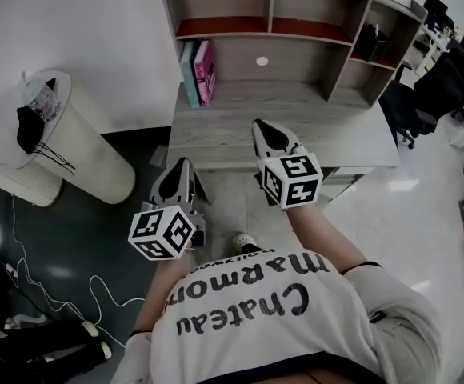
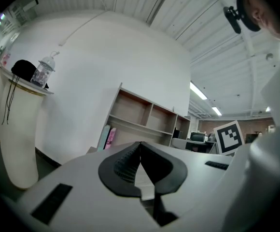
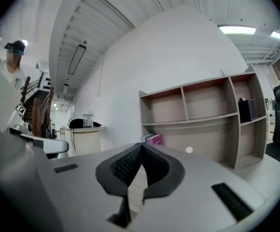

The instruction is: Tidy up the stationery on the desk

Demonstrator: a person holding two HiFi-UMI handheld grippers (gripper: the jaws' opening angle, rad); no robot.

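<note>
A grey wooden desk [image 1: 336,138] with a hutch of open shelves [image 1: 296,6] stands in front of me. Two upright books, one teal and one pink [image 1: 198,72], lean at the desk's back left; they also show in the left gripper view [image 2: 107,137] and the right gripper view [image 3: 152,139]. No loose stationery shows on the desktop. My left gripper [image 1: 184,162] hangs shut and empty just before the desk's front edge. Over the front of the desktop my right gripper [image 1: 258,124] is shut, also empty. Each gripper's own view shows the jaws closed tip to tip [image 2: 140,145] [image 3: 141,147].
A small white round disc [image 1: 262,61] sits on the hutch's back panel. A black object [image 1: 374,45] stands in the right shelf compartment. A white round pedestal [image 1: 72,154] with a jar and black cloth stands left. Black office chairs [image 1: 424,94] are right; cables [image 1: 48,286] trail on the floor.
</note>
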